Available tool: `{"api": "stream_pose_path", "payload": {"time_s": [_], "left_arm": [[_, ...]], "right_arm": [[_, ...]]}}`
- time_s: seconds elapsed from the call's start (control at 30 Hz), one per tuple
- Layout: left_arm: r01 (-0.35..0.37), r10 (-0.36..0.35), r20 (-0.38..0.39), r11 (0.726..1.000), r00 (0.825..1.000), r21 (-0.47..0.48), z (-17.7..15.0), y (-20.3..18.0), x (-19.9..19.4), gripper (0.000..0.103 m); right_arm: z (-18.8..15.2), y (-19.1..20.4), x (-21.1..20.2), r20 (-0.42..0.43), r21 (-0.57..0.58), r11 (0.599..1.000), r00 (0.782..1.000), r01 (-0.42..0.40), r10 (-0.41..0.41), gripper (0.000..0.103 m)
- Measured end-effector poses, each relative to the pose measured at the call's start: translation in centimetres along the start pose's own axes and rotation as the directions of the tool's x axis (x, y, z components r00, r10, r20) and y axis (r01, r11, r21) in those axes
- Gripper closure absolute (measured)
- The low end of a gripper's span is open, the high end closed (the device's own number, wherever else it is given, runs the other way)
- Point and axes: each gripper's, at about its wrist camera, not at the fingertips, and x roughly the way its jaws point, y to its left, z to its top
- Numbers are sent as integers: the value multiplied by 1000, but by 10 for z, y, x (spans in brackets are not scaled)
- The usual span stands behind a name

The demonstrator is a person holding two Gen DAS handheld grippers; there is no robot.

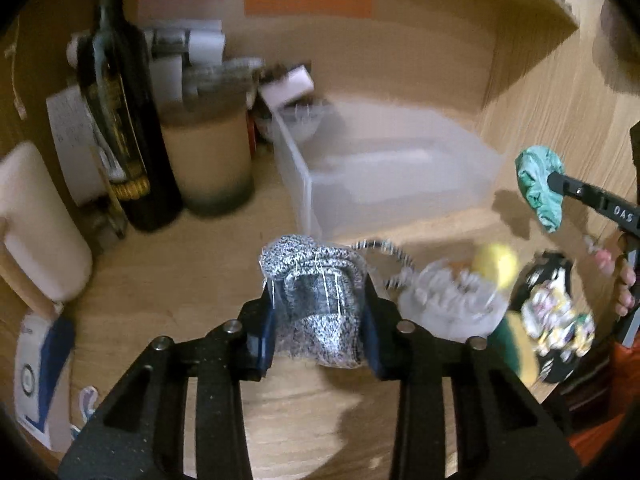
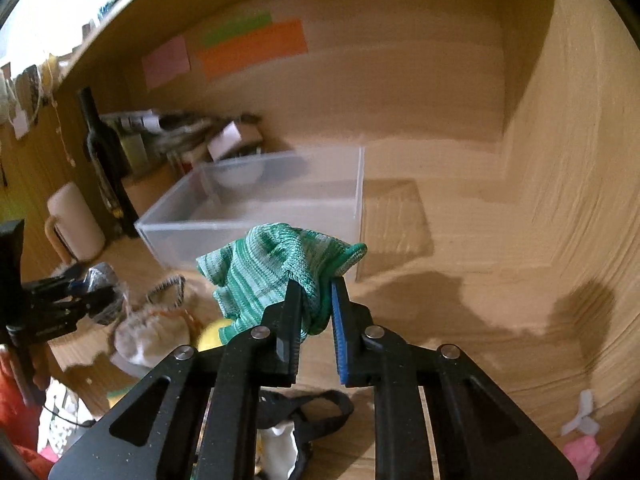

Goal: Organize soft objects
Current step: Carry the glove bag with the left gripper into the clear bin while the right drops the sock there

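Note:
My left gripper (image 1: 318,300) is shut on a grey speckled knit piece (image 1: 312,280) and holds it above the wooden desk, short of a clear plastic bin (image 1: 384,168). My right gripper (image 2: 316,284) is shut on a green striped knit cloth (image 2: 272,268), held in the air in front of the same bin (image 2: 256,208). The green cloth (image 1: 540,184) also shows at the right of the left wrist view. The left gripper with its grey piece (image 2: 96,284) shows at the left of the right wrist view.
On the desk lie a white drawstring pouch (image 1: 448,300), a yellow soft ball (image 1: 496,264) and a black patterned item (image 1: 552,312). A dark bottle (image 1: 120,120), a tan jar (image 1: 208,152) and a white mug (image 1: 36,224) stand left of the bin.

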Motion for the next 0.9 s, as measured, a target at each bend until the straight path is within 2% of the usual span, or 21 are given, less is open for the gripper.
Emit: {"api": "stream_pose_path", "payload": {"time_s": [0.13, 0.27, 0.37, 0.6, 0.9], "left_arm": [[10, -10, 85, 1000, 996, -9, 22, 0, -20, 67], [21, -19, 169, 1000, 986, -5, 48, -3, -30, 67], [35, -33, 202, 999, 979, -6, 64, -7, -34, 66], [27, -28, 222, 1000, 975, 10, 93, -16, -11, 66], [13, -14, 136, 1000, 991, 8, 120, -24, 45, 66]], "right_arm": [[16, -2, -10, 56, 7, 1000, 998, -13, 12, 90], [31, 4, -17, 105, -9, 1000, 994, -16, 17, 90], [43, 9, -19, 130, -26, 999, 991, -24, 27, 90], [63, 13, -9, 150, -53, 998, 988, -31, 38, 90], [80, 16, 28, 88, -65, 997, 996, -30, 35, 90]]}}
